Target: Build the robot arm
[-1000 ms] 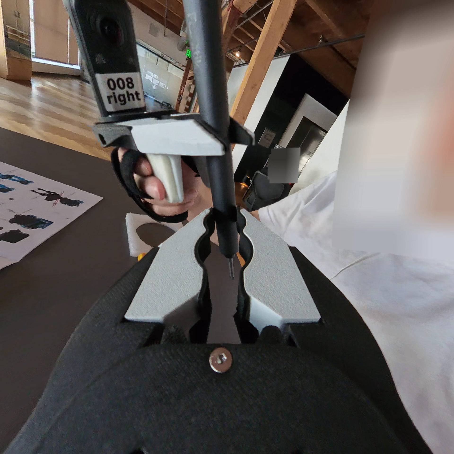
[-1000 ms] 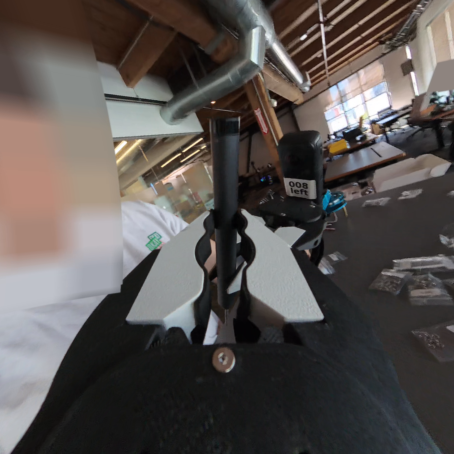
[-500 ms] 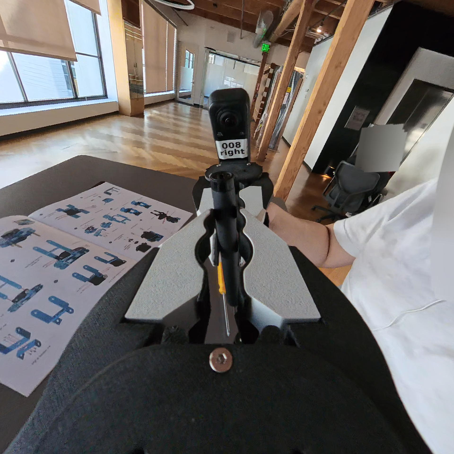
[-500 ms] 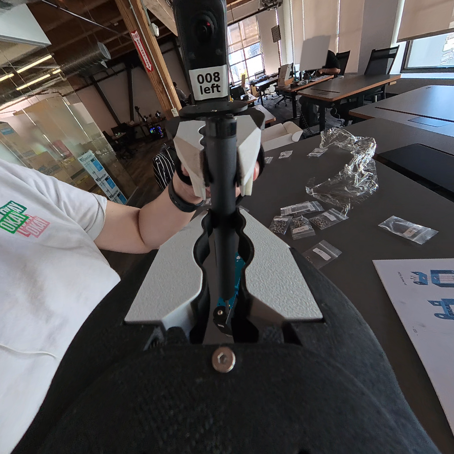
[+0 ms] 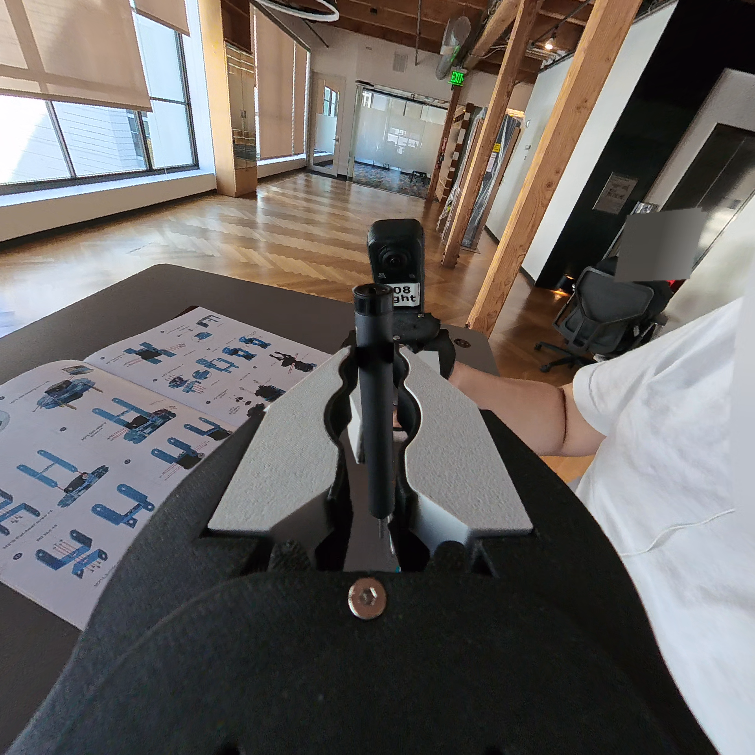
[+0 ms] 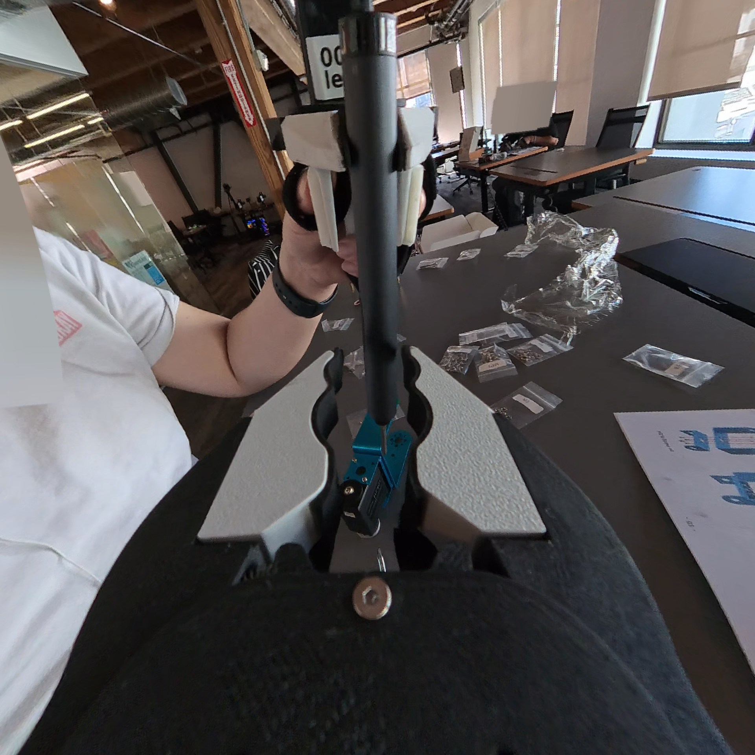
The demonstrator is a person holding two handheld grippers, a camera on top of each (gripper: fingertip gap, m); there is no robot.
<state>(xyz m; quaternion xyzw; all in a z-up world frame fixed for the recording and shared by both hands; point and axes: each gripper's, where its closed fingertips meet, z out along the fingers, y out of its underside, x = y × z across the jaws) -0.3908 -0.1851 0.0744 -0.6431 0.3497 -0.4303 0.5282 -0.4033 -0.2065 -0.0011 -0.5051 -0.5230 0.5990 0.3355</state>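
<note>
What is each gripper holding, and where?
Left gripper clamps the black screwdriver by its upper handle. Right gripper straddles a blue bracket; grip cannot be told.

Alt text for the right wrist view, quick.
The left gripper holds a black electric screwdriver, bit at a blue servo bracket clamped in the right gripper. Hardware bags, crumpled plastic wrap and an instruction sheet lie on the dark table.
</note>
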